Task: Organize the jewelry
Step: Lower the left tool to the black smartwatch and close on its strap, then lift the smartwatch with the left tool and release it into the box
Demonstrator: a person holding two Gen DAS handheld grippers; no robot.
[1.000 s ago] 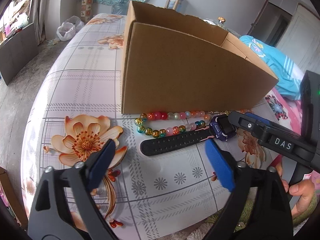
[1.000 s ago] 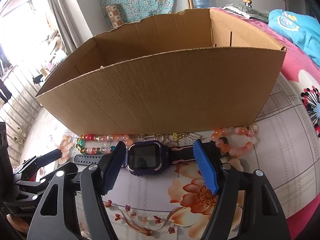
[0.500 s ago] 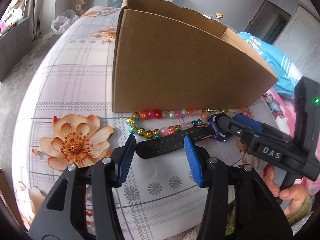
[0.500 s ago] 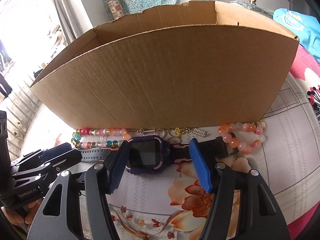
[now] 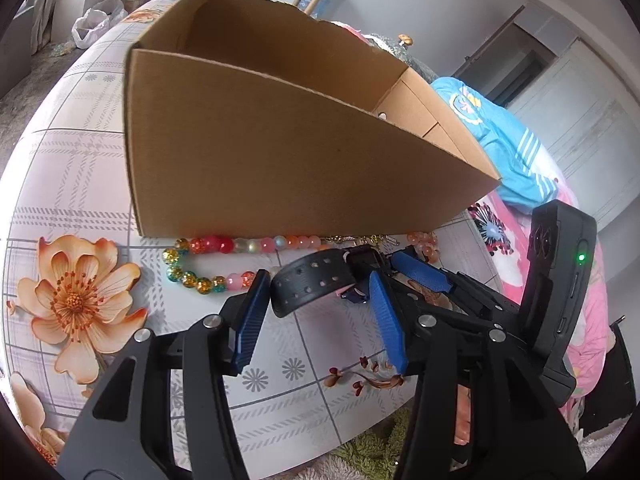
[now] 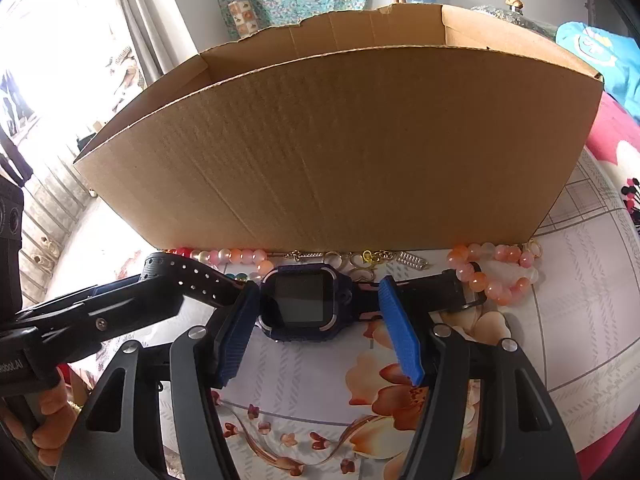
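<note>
A dark blue smartwatch (image 6: 304, 300) with a black strap (image 5: 312, 284) lies in front of an open cardboard box (image 6: 340, 152). My right gripper (image 6: 318, 286) straddles the watch case, pads against its sides. My left gripper (image 5: 319, 278) is shut on the strap's free end, which arches up off the cloth. In the right wrist view a left gripper finger (image 6: 120, 304) shows under that strap. A multicoloured bead bracelet (image 5: 212, 244), a thin gold chain (image 6: 360, 258) and a peach bead bracelet (image 6: 496, 268) lie along the box's foot (image 5: 280, 160).
The table wears a checked cloth with orange flowers (image 5: 76, 304); its near edge runs just below both grippers. A blue garment (image 5: 500, 140) lies behind the box at the right. A person's hand (image 6: 48, 432) holds the left gripper's handle. A plastic bag (image 5: 96, 20) sits on the floor.
My left gripper narrowed and moved in onto the strap, whose free end rose and curled off the cloth. The right jaws drew in slightly around the watch case.
</note>
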